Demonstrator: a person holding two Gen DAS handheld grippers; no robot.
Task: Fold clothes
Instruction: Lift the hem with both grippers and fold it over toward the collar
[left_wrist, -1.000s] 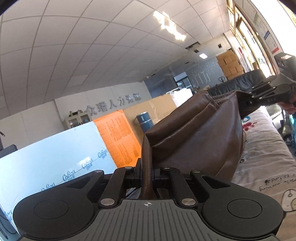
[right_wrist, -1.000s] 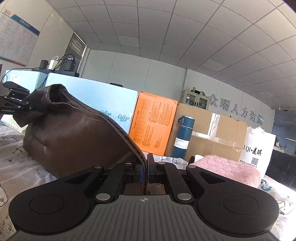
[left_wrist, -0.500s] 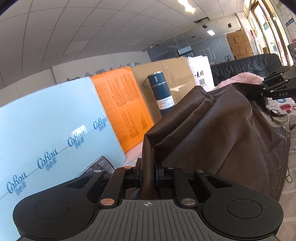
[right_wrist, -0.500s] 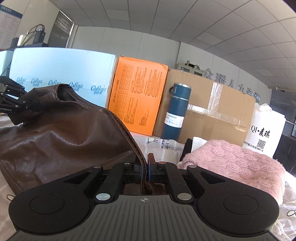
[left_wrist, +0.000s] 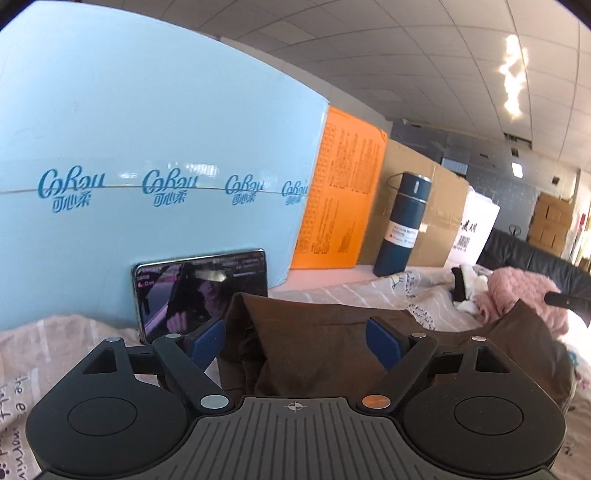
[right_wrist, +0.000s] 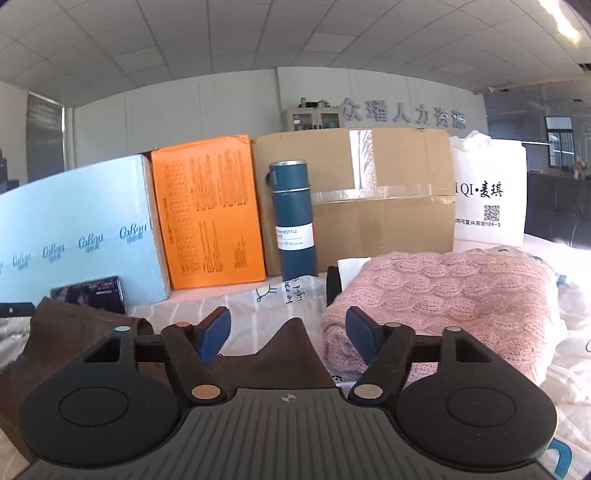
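A brown leather-like garment (left_wrist: 332, 339) lies flat on the printed bedsheet (left_wrist: 369, 295). My left gripper (left_wrist: 295, 341) is open, its blue pads (left_wrist: 207, 343) wide apart just above the garment's left end. My right gripper (right_wrist: 288, 334) is open too, over the garment's right corner (right_wrist: 291, 354), which peaks up between the pads. The garment's other end shows at the left of the right wrist view (right_wrist: 74, 325). Neither gripper holds cloth.
A folded pink knit sweater (right_wrist: 443, 295) lies right of the garment. A phone (left_wrist: 201, 291) leans on a light blue box (left_wrist: 147, 184). An orange box (right_wrist: 210, 214), a blue bottle (right_wrist: 293, 221), a cardboard box (right_wrist: 384, 206) and a white bag (right_wrist: 487, 195) line the back.
Both grippers lowered the brown garment onto the sheet and opened, letting go of it. The cameras tilted down from the ceiling toward the bed.
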